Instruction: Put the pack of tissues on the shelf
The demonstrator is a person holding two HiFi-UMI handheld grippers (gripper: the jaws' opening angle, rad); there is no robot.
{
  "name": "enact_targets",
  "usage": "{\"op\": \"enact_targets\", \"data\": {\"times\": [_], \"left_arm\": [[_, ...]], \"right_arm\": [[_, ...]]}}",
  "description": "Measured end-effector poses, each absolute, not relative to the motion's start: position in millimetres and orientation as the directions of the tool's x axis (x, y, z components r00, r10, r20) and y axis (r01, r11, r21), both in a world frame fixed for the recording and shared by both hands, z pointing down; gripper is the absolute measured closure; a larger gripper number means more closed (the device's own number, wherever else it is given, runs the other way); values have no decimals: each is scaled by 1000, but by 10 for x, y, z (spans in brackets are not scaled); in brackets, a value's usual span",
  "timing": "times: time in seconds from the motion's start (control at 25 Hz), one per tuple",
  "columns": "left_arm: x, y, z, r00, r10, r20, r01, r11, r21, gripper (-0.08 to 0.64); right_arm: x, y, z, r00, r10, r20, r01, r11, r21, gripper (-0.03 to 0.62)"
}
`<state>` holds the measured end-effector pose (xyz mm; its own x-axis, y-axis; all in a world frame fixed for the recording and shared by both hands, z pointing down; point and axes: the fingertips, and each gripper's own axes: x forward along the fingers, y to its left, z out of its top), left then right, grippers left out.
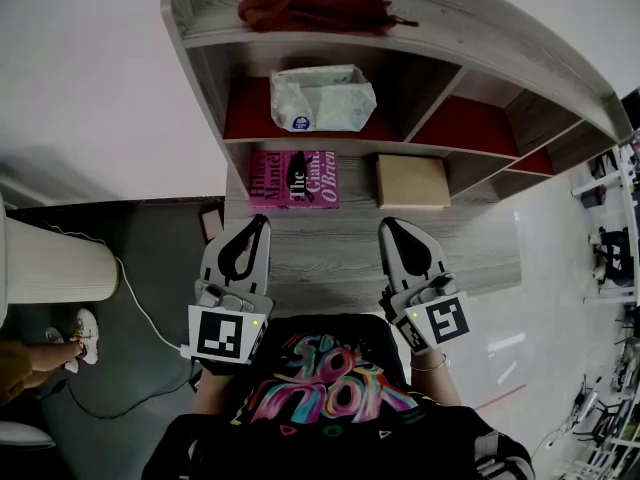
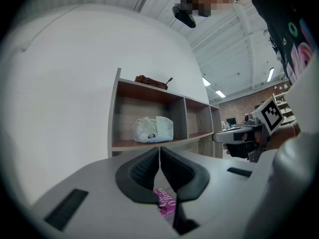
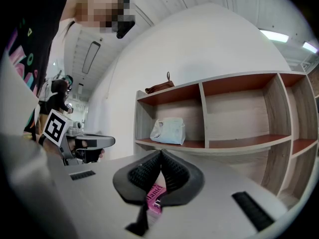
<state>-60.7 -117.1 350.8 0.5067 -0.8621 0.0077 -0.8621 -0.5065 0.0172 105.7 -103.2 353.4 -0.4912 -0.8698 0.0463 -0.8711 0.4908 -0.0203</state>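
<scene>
The pack of tissues [image 1: 321,99], a pale crinkled plastic pack with a blue round label, lies in the left compartment of the shelf [image 1: 395,148] on its red board. It also shows in the left gripper view [image 2: 152,129] and the right gripper view [image 3: 168,131]. My left gripper [image 1: 262,222] and right gripper [image 1: 386,226] hover side by side over the wooden counter, well short of the pack. Both point level at the shelf, jaws pressed together with nothing between them.
A pink book [image 1: 293,179] and a tan box [image 1: 411,181] lie on the counter below the shelf. A dark red bag [image 1: 312,0] rests on the shelf top. A white cylinder [image 1: 50,260] and a cable [image 1: 140,313] sit on the floor at left.
</scene>
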Motion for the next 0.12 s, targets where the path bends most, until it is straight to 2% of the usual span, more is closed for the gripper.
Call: {"op": "enact_targets", "data": {"times": [0.12], "left_arm": [[-630,-1184,3458,492,-870,-19,-869,-492,43,529]], "right_arm": [[1011,-1047,3470,-483,-875,23,-875,482,-39,577]]}}
